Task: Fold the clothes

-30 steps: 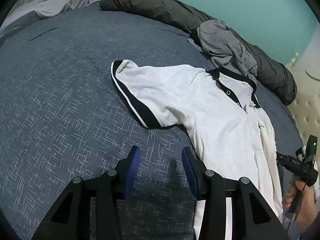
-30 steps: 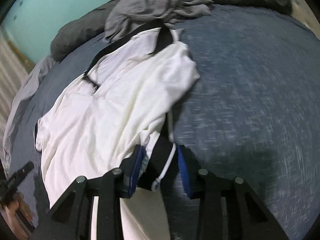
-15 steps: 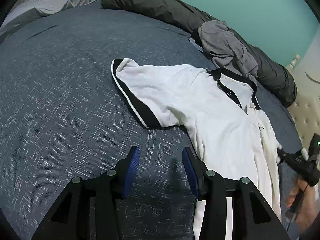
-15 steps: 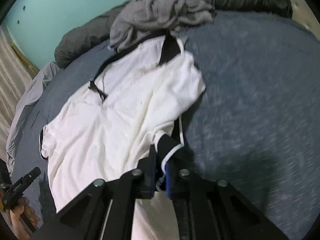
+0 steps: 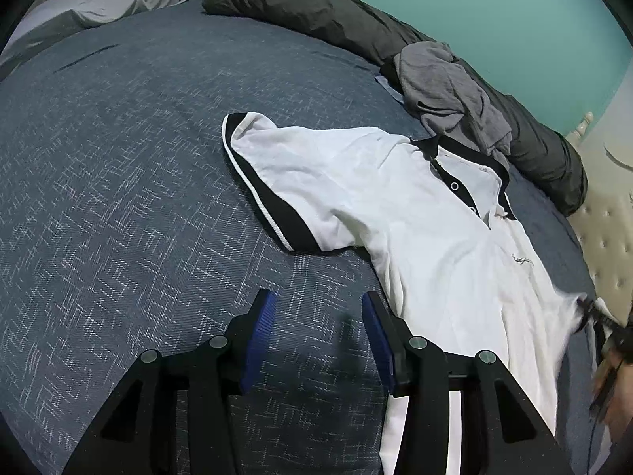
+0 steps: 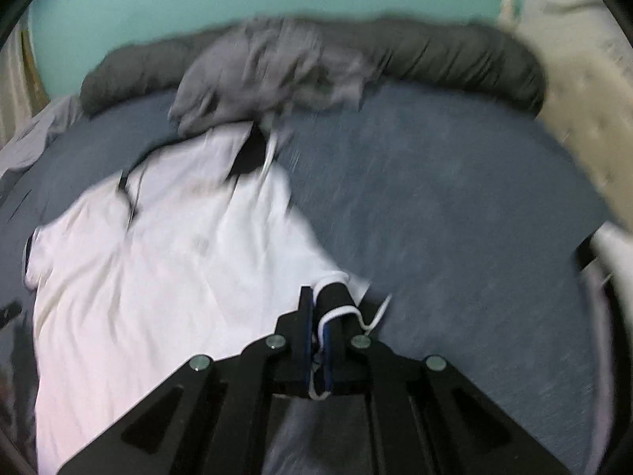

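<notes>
1. The bed (image 5: pixel 118 158), in a dark blue patterned cover, carries everything we work on. A long dark bolster (image 5: pixel 316 12) lies along its far edge against the teal wall.

2. The white polo shirt (image 5: pixel 395 206) lies face up on the bed, collar toward the far side and buttons showing. In the left wrist view its left sleeve (image 5: pixel 277 174), with a black cuff, is spread flat toward the left. The body looks rumpled rather than smooth, and no clean fold shows.

3. A crumpled grey garment (image 5: pixel 447 79) sits on the bolster just beyond the collar, touching or nearly touching it; we cannot tell which.

4. Our right claw (image 6: pixel 316 340) is clamped on the black-and-white cuff of the shirt's other sleeve (image 6: pixel 336 301), at the shirt's near right edge. That view is blurred, so we judge the claw is in motion.

5. Our left claw (image 5: pixel 316 336) has its jaws apart and holds nothing. It hovers over bare bed cover just left of the shirt's side seam.

6. We judge the step in hand is handling the right sleeve, either pulling it out flat or carrying it across the chest. The pictures do not settle which. Either way, the next move needs a firm pinch and taut fabric.
</notes>
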The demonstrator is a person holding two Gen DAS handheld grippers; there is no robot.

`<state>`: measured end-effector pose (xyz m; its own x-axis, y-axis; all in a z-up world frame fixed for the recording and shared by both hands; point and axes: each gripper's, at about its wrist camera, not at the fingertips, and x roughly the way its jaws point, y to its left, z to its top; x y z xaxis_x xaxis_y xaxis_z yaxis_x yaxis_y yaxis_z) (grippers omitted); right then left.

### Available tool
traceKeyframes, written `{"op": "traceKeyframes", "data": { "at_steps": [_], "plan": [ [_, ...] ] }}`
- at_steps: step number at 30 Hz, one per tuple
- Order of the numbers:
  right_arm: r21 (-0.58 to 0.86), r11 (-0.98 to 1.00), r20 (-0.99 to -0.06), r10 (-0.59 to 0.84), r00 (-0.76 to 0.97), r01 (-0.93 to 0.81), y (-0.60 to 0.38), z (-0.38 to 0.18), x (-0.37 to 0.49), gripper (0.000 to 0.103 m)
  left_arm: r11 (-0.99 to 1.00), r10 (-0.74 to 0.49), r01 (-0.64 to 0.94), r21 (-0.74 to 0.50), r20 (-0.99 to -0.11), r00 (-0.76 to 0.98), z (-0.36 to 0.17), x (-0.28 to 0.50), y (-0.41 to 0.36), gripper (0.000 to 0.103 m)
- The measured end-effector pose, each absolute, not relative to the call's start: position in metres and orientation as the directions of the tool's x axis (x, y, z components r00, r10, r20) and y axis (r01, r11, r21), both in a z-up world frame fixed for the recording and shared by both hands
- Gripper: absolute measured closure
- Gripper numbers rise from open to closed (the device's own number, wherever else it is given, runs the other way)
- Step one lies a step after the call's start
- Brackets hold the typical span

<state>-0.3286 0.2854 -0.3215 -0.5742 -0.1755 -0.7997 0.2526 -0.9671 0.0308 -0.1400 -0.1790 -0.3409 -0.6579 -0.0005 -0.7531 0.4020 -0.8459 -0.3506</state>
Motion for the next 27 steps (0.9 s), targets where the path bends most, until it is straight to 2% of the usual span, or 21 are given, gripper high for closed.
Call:
{"op": "traceKeyframes", "data": {
  "at_steps": [2, 6, 7, 8, 10, 13, 23, 27],
  "plan": [
    [0.099, -0.953, -0.844, -0.233, -0.484, 0.286, 0.281, -0.346, -0.325, 0.099, -0.847, 0.001, 0.401, -0.349, -0.754, -0.656, -0.342, -0.141, -0.178, 0.053],
    [0.208, -0.943, -0.855, -0.304, -0.421, 0.26, 0.283, -0.368, -0.316, 0.096, -0.852, 0.002, 0.396, -0.343, -0.758, -0.652, -0.343, -0.142, -0.175, 0.052],
    [0.23, -0.945, -0.847, -0.312, -0.43, 0.231, 0.289, -0.367, -0.314, 0.089, -0.852, 0.002, 0.395, -0.342, -0.758, -0.652, -0.343, -0.142, -0.175, 0.052],
    [0.253, -0.946, -0.84, -0.318, -0.44, 0.202, 0.295, -0.367, -0.311, 0.074, -0.851, 0.002, 0.397, -0.344, -0.757, -0.653, -0.343, -0.142, -0.175, 0.052],
    [0.295, -0.942, -0.817, -0.334, -0.47, 0.157, 0.309, -0.361, -0.307, 0.055, -0.85, 0.001, 0.398, -0.345, -0.757, -0.653, -0.343, -0.142, -0.176, 0.052],
    [0.352, -0.93, -0.775, -0.354, -0.523, 0.108, 0.333, -0.351, -0.302, 0.054, -0.849, 0.0, 0.4, -0.345, -0.757, -0.653, -0.343, -0.142, -0.177, 0.052],
    [0.379, -0.925, -0.772, -0.319, -0.55, 0.004, 0.364, -0.355, -0.341, 0.05, -0.848, -0.006, 0.406, -0.341, -0.759, -0.651, -0.344, -0.142, -0.179, 0.052],
    [0.37, -0.929, -0.791, -0.327, -0.518, 0.021, 0.354, -0.372, -0.358, 0.05, -0.849, -0.01, 0.409, -0.336, -0.762, -0.647, -0.345, -0.143, -0.18, 0.052]
  ]
}}
